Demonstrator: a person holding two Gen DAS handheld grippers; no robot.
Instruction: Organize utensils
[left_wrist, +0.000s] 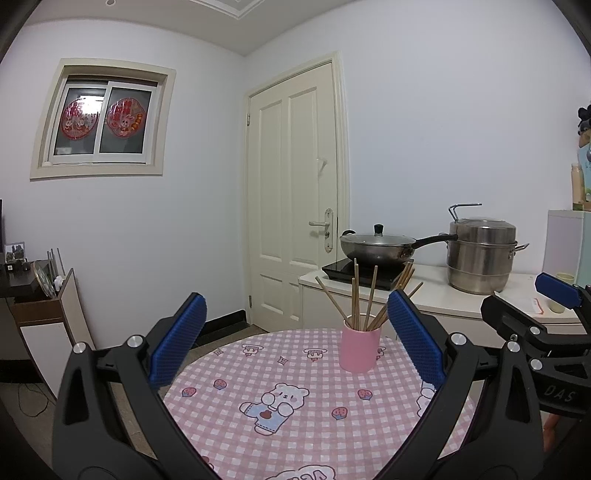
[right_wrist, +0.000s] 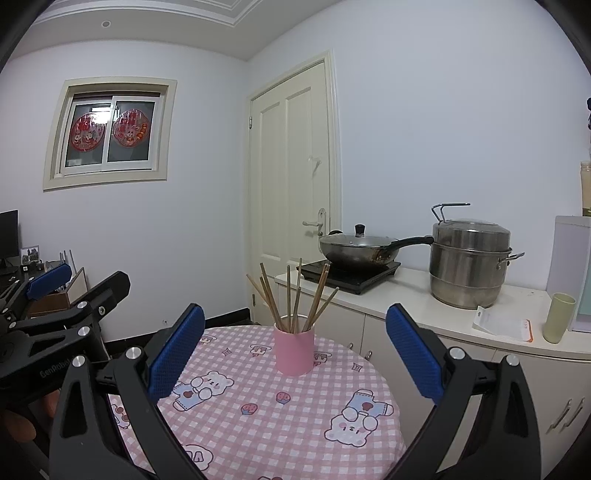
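Note:
A pink cup (left_wrist: 359, 350) stands upright on the far part of a round table with a pink checked bear cloth (left_wrist: 295, 417). Several wooden chopsticks (left_wrist: 364, 302) stand in it, fanned out. My left gripper (left_wrist: 295, 339) is open and empty, held above the near table edge, short of the cup. In the right wrist view the same cup (right_wrist: 294, 350) and chopsticks (right_wrist: 291, 301) sit ahead. My right gripper (right_wrist: 295, 343) is open and empty, also short of the cup. Each gripper shows at the edge of the other's view, the right gripper (left_wrist: 554, 325) and the left gripper (right_wrist: 55, 306).
Behind the table a white counter (right_wrist: 443, 314) carries an induction hob with a lidded wok (right_wrist: 360, 251), a steel steamer pot (right_wrist: 467, 264), a paper packet (right_wrist: 504, 325) and a pale green cup (right_wrist: 558, 317). A door (left_wrist: 295, 192) is behind. A low shelf (left_wrist: 40, 306) stands left.

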